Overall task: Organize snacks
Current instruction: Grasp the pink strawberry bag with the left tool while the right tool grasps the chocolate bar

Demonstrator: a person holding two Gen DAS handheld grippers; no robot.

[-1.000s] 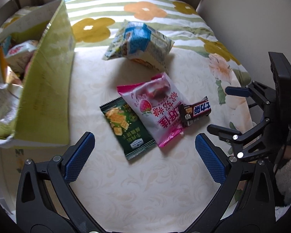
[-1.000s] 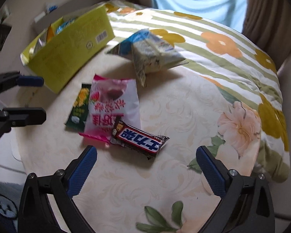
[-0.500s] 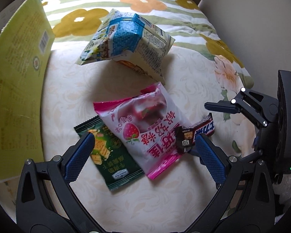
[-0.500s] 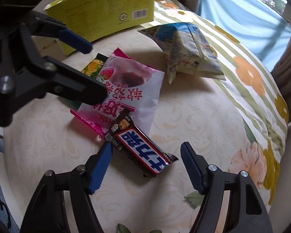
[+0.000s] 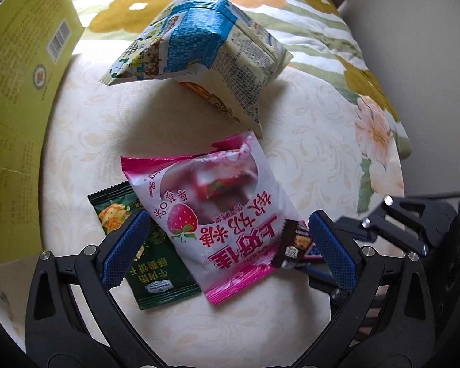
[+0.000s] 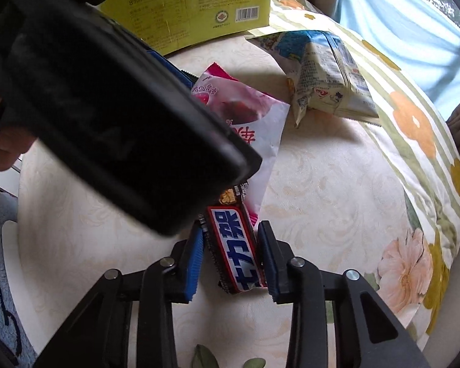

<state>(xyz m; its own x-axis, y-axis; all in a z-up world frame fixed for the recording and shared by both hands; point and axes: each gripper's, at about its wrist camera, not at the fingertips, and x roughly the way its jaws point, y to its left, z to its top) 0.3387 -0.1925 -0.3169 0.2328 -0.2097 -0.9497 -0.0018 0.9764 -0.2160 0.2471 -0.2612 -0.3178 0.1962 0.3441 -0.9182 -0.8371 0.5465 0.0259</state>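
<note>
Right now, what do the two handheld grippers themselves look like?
Both match. The left gripper and the right gripper each have a black, open-framed linkage with silver pivot bolts and two fingers faced with ribbed blue pads. A boxy black housing sits behind the left one. No cables or sleeves show clearly.

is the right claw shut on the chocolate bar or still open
Shut on it: the right claw has just closed, and both blue pads press the sides of the chocolate bar.
</note>
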